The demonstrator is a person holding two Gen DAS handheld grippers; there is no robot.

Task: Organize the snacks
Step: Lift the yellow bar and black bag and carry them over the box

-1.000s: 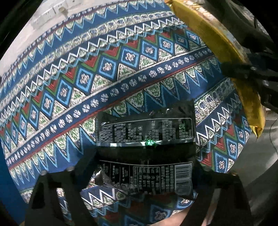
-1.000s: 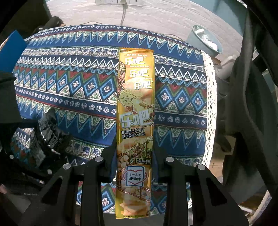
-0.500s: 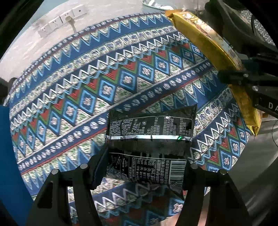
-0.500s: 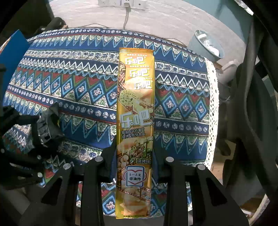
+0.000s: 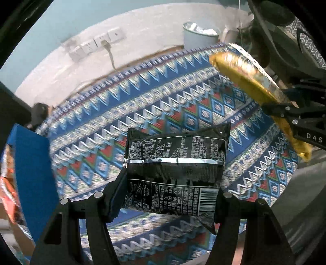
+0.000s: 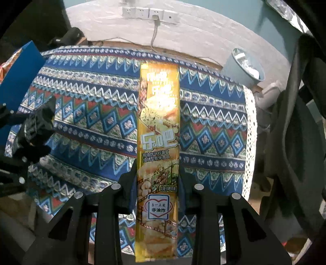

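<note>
My left gripper (image 5: 169, 189) is shut on a black snack packet (image 5: 175, 161), printed back side up, held above the patterned tablecloth (image 5: 142, 114). My right gripper (image 6: 158, 183) is shut on a long yellow snack packet (image 6: 159, 126), held lengthwise over the cloth. The yellow packet also shows in the left wrist view (image 5: 250, 81) at the right, in the other gripper. The left gripper with the black packet shows in the right wrist view (image 6: 34, 126) at the left edge.
A blue box (image 5: 32, 173) holding orange packets stands at the table's left; it also shows in the right wrist view (image 6: 18, 69). A grey bin (image 6: 244, 67) stands on the floor past the table. Wall sockets (image 6: 150, 14) with a cable sit behind. A dark chair (image 6: 295, 142) is at right.
Both grippers have risen and pulled back with their packets still held. More of the wall, the bin and the blue box has come into view.
</note>
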